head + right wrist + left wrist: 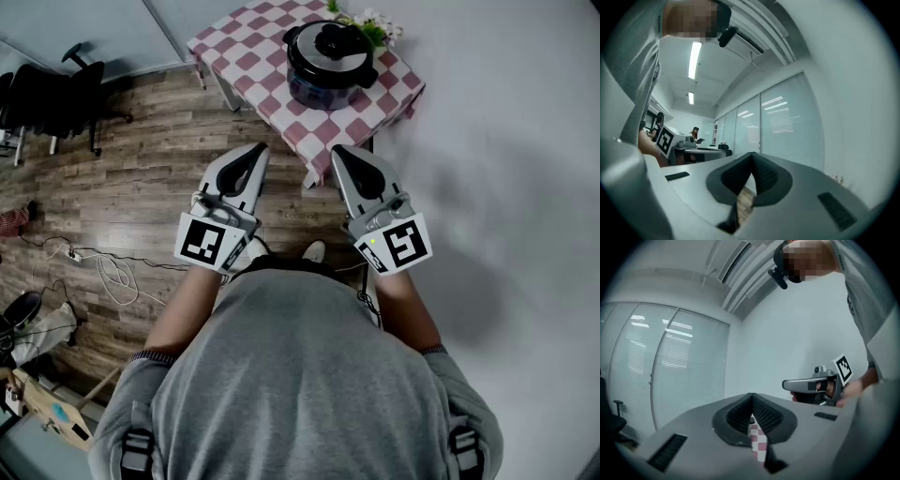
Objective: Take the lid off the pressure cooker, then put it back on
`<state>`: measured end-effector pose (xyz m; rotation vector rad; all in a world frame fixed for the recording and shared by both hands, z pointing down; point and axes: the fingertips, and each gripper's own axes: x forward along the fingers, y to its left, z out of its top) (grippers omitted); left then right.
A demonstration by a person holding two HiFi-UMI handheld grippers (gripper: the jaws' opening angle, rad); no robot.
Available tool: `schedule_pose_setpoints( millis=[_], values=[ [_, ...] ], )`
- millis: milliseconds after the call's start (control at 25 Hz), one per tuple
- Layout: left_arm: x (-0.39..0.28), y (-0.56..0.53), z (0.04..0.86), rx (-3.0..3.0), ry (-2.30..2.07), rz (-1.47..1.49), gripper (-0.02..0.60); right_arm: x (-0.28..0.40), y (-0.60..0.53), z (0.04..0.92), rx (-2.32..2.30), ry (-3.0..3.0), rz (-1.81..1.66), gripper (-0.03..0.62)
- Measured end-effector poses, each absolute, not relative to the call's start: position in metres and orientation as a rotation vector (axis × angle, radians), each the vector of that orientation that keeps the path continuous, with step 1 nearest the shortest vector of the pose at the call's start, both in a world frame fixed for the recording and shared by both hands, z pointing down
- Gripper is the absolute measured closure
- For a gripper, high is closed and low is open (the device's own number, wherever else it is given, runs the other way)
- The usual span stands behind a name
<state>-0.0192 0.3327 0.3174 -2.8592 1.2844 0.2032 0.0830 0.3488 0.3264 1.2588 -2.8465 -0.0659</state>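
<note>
While atop checkered cloth, dark round pressure cooker, silver-rimmed lid.

Readable text: none. Your left gripper and right gripper carry only square coded markers, without words or numbers.

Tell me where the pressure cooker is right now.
The pressure cooker sits top centre in the head view, on the checkered tablecloth, with the flowers just behind it.
</note>
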Motion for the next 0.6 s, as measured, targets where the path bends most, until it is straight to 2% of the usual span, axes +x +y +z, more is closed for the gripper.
schedule_pose_setpoints(
  millis=[600],
  values=[
    [-0.0258,0.3372,0.3251,-2.843,1.281,0.154,0.565,0.0821,0.3498,0.3346,1.306,-2.787,-0.077,0.594]
  ],
)
